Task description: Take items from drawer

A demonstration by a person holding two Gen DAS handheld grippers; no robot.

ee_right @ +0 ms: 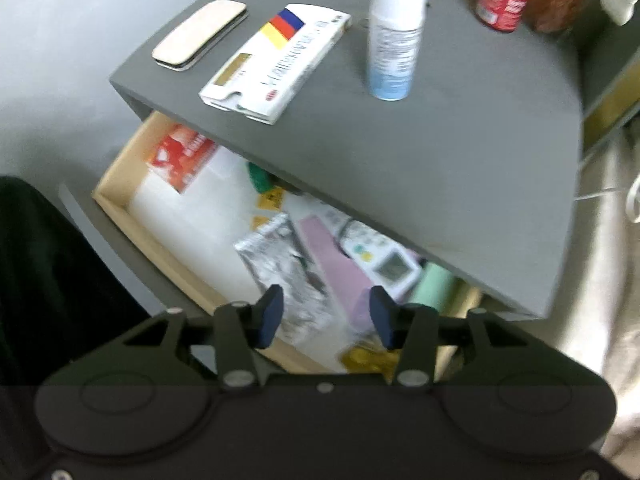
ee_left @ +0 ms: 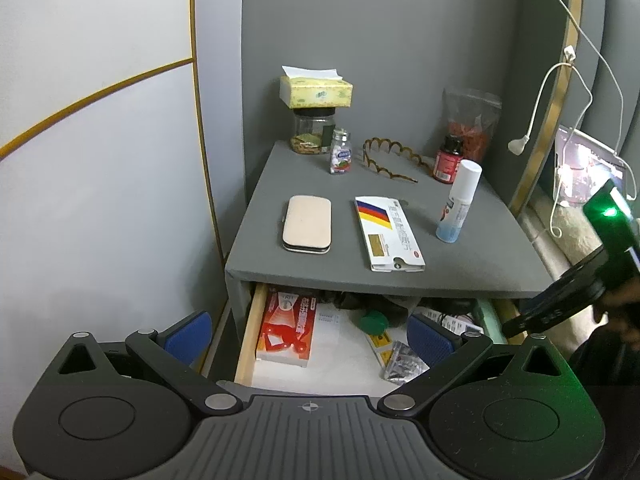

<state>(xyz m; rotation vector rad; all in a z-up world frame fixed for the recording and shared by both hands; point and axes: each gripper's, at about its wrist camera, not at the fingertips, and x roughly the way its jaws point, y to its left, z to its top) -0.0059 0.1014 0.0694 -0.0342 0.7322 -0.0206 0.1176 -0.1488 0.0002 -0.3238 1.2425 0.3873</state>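
Both grippers, left gripper (ee_left: 308, 330) and right gripper (ee_right: 325, 316), hang with jaws released and empty at frame bottom over the open wooden drawer (ee_left: 249, 332), poised to pick.

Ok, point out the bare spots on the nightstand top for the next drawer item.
Free: the front right of the nightstand top, right of the white medicine box and in front of the spray bottle. A narrower gap lies between the beige case and the box. The back row is crowded.

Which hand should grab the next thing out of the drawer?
Probably the right. Its tool hangs open and empty, pointing down over the open drawer, above the silver packet. The left tool is open too, but sits back at the drawer's front.
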